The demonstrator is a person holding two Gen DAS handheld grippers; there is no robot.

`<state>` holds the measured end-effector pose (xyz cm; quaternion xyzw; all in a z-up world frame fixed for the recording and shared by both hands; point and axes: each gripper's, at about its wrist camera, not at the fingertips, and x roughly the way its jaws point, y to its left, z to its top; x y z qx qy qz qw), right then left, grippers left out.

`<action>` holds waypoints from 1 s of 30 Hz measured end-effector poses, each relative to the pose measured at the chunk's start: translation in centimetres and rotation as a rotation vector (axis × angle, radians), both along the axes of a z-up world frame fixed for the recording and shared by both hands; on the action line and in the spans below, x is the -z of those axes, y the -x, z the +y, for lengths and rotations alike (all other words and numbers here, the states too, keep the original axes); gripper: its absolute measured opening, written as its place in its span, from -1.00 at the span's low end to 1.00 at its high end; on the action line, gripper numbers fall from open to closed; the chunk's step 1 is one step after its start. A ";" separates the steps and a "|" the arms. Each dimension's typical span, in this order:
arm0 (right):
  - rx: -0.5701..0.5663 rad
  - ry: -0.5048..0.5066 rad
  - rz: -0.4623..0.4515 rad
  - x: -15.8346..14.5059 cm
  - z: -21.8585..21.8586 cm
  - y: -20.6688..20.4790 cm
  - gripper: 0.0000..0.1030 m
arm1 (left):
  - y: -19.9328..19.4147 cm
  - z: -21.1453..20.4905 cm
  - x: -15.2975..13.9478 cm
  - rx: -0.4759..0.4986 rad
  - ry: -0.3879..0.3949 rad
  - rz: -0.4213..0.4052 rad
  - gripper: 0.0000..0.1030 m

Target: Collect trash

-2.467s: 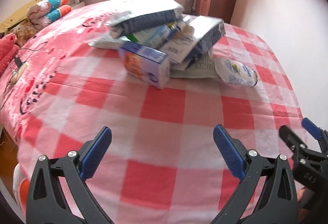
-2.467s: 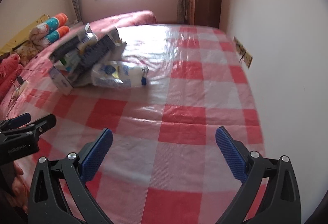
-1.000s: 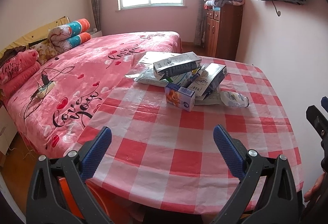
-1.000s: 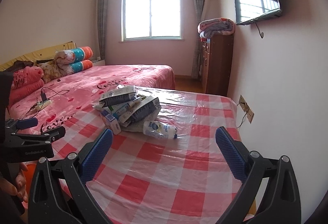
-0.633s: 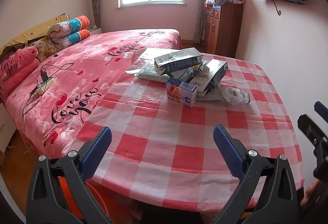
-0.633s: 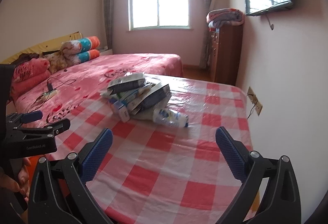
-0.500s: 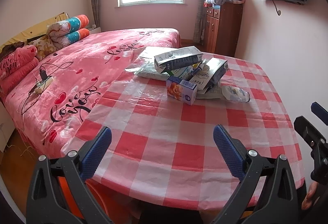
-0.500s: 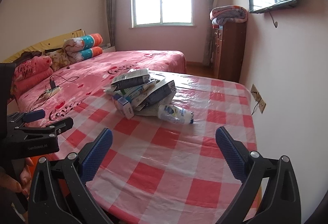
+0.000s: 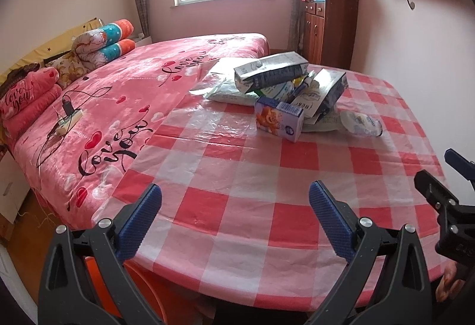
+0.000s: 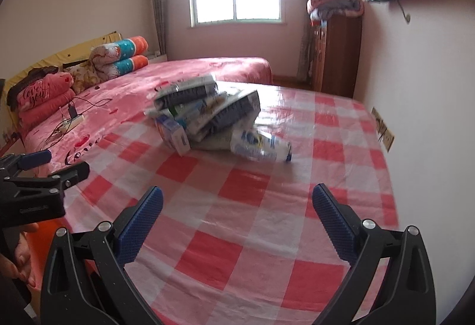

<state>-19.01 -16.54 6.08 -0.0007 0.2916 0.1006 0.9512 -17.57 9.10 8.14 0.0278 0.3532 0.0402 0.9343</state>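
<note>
A pile of trash [image 9: 285, 87] lies at the far side of a table with a red-and-white checked cloth [image 9: 237, 176]: dark cartons, a small blue-and-orange box [image 9: 279, 118], white wrappers and a crumpled white bottle [image 9: 360, 123]. The pile also shows in the right wrist view [image 10: 207, 114], with the bottle [image 10: 261, 145] at its right. My left gripper [image 9: 234, 218] is open and empty over the table's near edge. My right gripper [image 10: 237, 218] is open and empty over the near half, well short of the pile.
An orange bin [image 9: 118, 295] shows below the table's near-left edge. A bed with a pink cover [image 9: 118, 93] adjoins the table on the left. A wooden cabinet [image 9: 326, 28] stands at the back right; a pink wall [image 10: 430, 102] runs along the right.
Both grippers pulled back and rose from close over the cloth, then eased forward again slightly. The pile has not moved. Both stay open.
</note>
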 end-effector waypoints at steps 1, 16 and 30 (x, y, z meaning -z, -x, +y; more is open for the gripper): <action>-0.001 -0.005 0.010 0.5 -0.1 -0.3 0.93 | -0.2 -0.2 0.3 0.004 -0.013 0.004 0.93; -0.013 -0.114 0.105 3.0 -4.2 -5.6 0.93 | -6.2 -2.3 2.8 0.174 0.104 0.067 0.93; -0.086 -0.179 0.185 3.4 -5.3 -15.1 0.90 | -16.3 -0.9 4.0 0.040 0.491 0.170 0.93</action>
